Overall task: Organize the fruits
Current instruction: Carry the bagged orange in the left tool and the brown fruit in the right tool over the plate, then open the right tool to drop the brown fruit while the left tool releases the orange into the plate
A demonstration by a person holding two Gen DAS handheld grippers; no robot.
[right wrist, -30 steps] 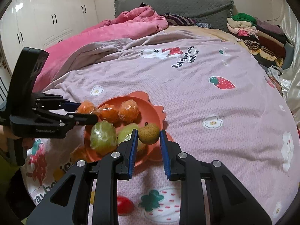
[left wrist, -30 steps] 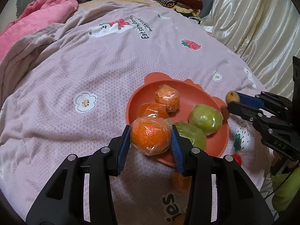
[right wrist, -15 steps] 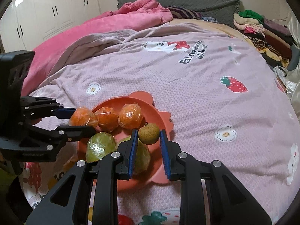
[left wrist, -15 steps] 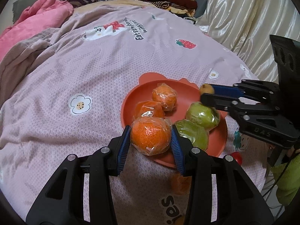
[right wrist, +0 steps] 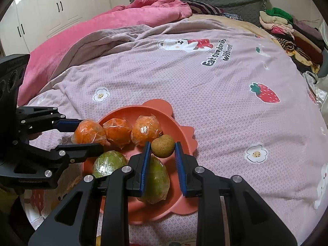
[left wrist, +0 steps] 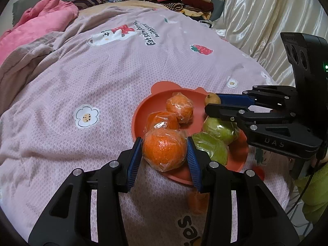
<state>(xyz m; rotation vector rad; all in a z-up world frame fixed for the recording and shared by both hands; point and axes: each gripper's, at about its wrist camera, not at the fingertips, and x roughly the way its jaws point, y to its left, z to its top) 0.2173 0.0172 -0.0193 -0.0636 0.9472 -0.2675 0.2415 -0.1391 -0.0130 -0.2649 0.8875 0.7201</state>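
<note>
My left gripper (left wrist: 164, 151) is shut on a plastic-wrapped orange (left wrist: 164, 150) at the near left rim of the coral plate (left wrist: 138, 116). On the plate lie two more wrapped oranges (left wrist: 180, 108) (left wrist: 162, 121) and two wrapped green fruits (left wrist: 220, 129) (left wrist: 211, 148). My right gripper (right wrist: 163, 146) is shut on a small brown round fruit (right wrist: 163, 145), held over the plate (right wrist: 185, 136) beside the rightmost orange (right wrist: 146, 130). The left wrist view shows the right gripper (left wrist: 213, 103) reaching in from the right. In the right wrist view the left gripper (right wrist: 88, 133) comes in from the left.
The plate rests on a pink printed bed cover (left wrist: 102, 82). A small red fruit (left wrist: 259, 171) lies on the cover near the plate's right edge. A pink quilt (right wrist: 102, 30) is bunched at the back, folded clothes (right wrist: 287, 28) are stacked far right, and a cream curtain (left wrist: 266, 20) hangs beside the bed.
The right gripper has carried the small brown fruit in from beyond the plate's edge to over the plate. The left gripper and its orange have stayed put.
</note>
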